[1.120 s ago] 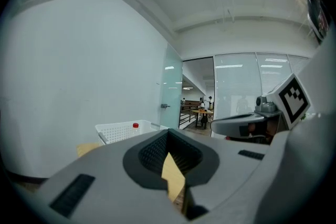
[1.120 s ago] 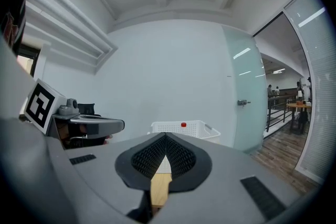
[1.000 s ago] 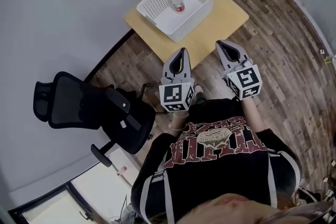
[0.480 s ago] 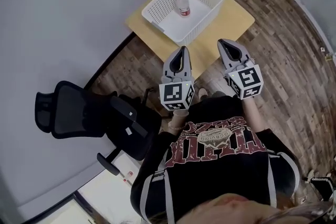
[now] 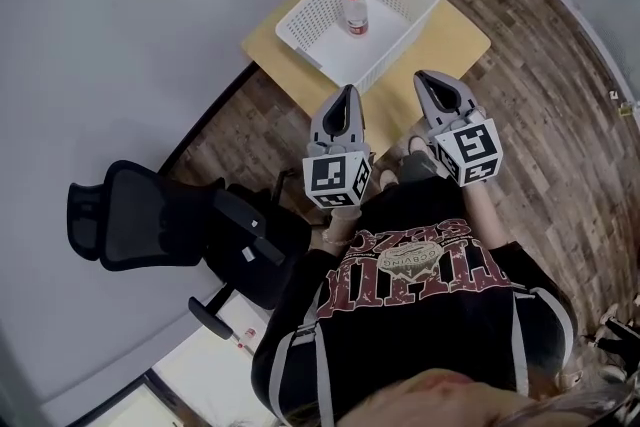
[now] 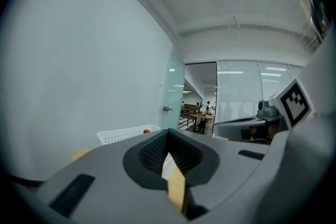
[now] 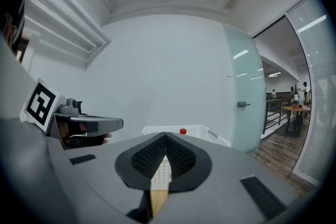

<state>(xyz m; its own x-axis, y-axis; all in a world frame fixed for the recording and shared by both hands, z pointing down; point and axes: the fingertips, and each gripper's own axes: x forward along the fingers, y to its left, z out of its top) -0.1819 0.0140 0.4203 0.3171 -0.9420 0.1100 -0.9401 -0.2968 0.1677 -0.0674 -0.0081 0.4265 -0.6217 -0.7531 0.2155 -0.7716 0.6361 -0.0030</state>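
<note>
Left gripper [image 5: 346, 93]: jaws pressed together at the tips, nothing between them. In its own view only a narrow slit lower down between the pads stays open, and a strip of pale wood and white shows through it. Right gripper [image 5: 428, 78]: jaws likewise closed on nothing, with the same slit.

Both grippers are held side by side in front of the person's chest, above the near edge of a small wooden table [image 5: 455, 33], touching nothing. The hands are hidden behind the marker cubes [image 5: 337, 179].

A white perforated basket [image 5: 392, 53] stands on the table, ahead of both tips and apart from them. A small red-capped bottle [image 5: 354, 11] stands upright inside it, towards the far side. Its label is too small to read.

In both gripper views the gripper bodies hide most of the table, and only the bottle's red cap [image 7: 182, 131] shows above the basket rim.

A black office chair [image 5: 150, 215] stands on the wood floor to the person's left, well clear; its base is partly covered by the seat.
</note>
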